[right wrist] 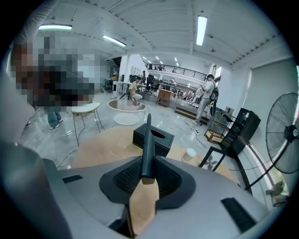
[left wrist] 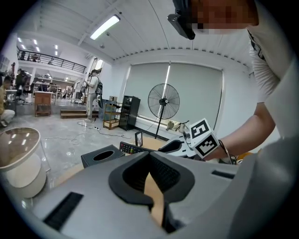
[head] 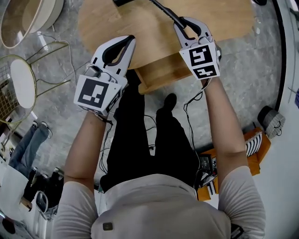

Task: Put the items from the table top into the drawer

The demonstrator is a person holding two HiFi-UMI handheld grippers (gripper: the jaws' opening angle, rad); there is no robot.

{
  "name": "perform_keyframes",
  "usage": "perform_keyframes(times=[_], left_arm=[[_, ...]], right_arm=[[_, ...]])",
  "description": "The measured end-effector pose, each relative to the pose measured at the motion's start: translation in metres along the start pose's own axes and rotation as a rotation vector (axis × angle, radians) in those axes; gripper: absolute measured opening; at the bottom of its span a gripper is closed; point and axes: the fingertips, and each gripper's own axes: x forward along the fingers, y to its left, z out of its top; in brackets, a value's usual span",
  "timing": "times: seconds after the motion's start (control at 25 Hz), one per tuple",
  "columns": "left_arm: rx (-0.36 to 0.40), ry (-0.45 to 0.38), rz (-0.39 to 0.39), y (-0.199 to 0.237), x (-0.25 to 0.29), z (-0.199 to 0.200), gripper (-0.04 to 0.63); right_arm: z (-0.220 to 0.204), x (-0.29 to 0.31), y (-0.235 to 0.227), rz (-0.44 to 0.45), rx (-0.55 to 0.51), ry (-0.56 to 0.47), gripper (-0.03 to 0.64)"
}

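As right hand-held gripper (head: pixel 186 21) clamps remote control (head: pixel 166 11), drawer (head: pixel 161 74) open

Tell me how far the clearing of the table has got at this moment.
Done: the drawer stands open, with no item visible inside. In hand: the right gripper clamps a black remote; the left gripper is shut and empty. Left: tissue box, photo frame and small white container on the table.
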Motion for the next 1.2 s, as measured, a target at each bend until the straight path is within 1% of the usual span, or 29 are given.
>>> perform_keyframes(times=[0.28, 0.44, 0.72, 1.0, 1.2], left_arm=[[0.022, -0.01, 0.018, -0.042, -0.012, -0.012, 0.009], [0.017, -0.013, 0.036, -0.066, -0.013, -0.023, 0.009], [-0.014, 0.001, 0.071, -0.103, -0.019, -0.063, 0.009], [-0.04, 0.035, 0.102, -0.119, -0.019, -0.11, 0.009], [-0.056, 0.044, 0.129, -0.127, -0.016, -0.132, 0.009]], right_arm=[[-0.04, -0.042, 0.03, 0.014, 0.033, 0.001, 0.097], [-0.067, -0.06, 0.045, 0.036, 0.037, 0.005, 0.097], [-0.121, -0.08, 0.078, 0.092, 0.016, 0.041, 0.097], [-0.169, -0.078, 0.108, 0.168, -0.004, 0.064, 0.097], [-0.2, -0.077, 0.126, 0.217, -0.025, 0.084, 0.097]])
